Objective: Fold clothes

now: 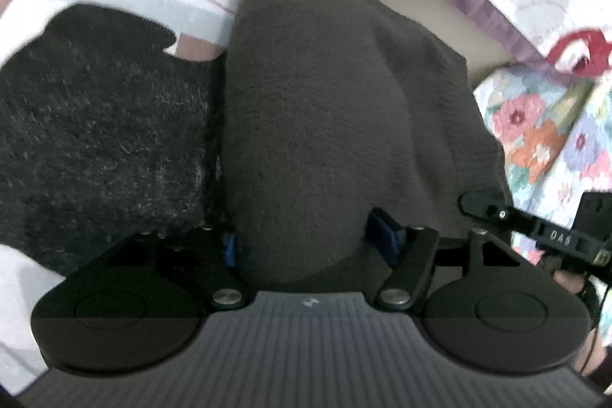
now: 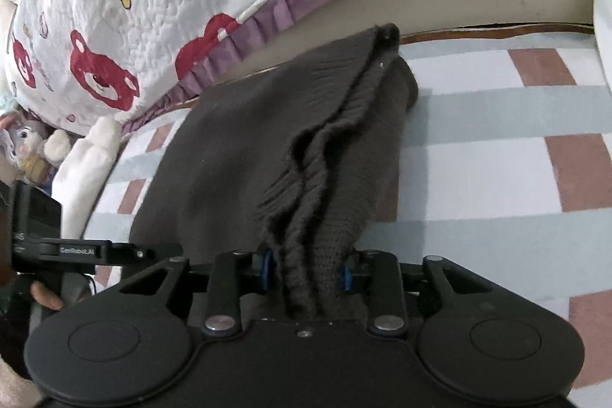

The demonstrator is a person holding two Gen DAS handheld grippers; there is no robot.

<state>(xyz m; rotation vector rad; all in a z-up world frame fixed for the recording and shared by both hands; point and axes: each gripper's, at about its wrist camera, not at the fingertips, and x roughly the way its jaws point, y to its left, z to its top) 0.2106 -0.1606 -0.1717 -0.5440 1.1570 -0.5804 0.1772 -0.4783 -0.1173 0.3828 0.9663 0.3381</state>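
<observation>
A dark grey-brown knitted garment (image 1: 329,109) lies on a striped rug and rises into my left gripper (image 1: 306,239). A thick fold fills the gap between its blue pads (image 1: 382,236), which press on it from both sides. In the right wrist view the same garment (image 2: 237,148) shows a ribbed hem bunched into several pleats. My right gripper (image 2: 306,272) is shut on that bunch and holds it off the rug. The two grippers grip one edge side by side. Each appears at the edge of the other's view, held by a hand (image 2: 46,297).
A black fuzzy garment (image 1: 95,125) lies on the rug (image 2: 478,171) to the left of the knit. A bed's quilt with red bears and a purple frill (image 2: 126,25) borders the far side. A floral cloth (image 1: 543,140) and plush toys (image 2: 30,144) lie beside it.
</observation>
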